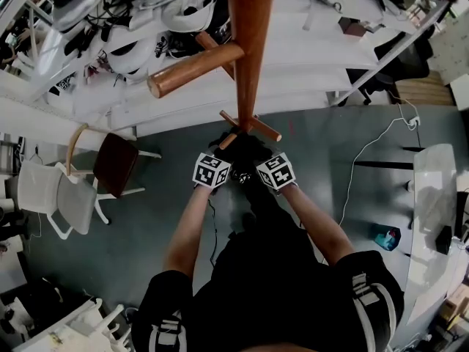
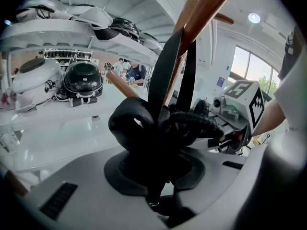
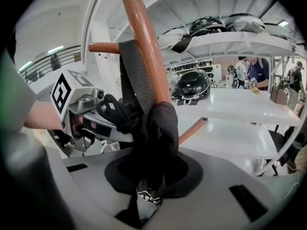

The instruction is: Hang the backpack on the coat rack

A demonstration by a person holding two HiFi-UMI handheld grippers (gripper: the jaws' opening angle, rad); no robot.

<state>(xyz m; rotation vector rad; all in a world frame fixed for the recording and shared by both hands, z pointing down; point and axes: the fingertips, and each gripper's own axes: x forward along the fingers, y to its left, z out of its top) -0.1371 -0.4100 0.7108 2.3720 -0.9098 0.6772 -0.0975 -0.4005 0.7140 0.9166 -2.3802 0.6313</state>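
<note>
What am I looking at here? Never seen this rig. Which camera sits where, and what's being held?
There is no robot here. A person holds a two-jaw gripper in each hand. The top-down picture comes from a camera on their head; the two cubes with square markers belong to the left gripper and the right gripper. The other two pictures come from cameras riding on each gripper, looking along its jaws. Both grippers are closed on the black backpack, pinching its fabric side by side. Its strap runs up against the wooden coat rack. Behind are white shelves carrying helmets. A chair stands on the grey floor.
</note>
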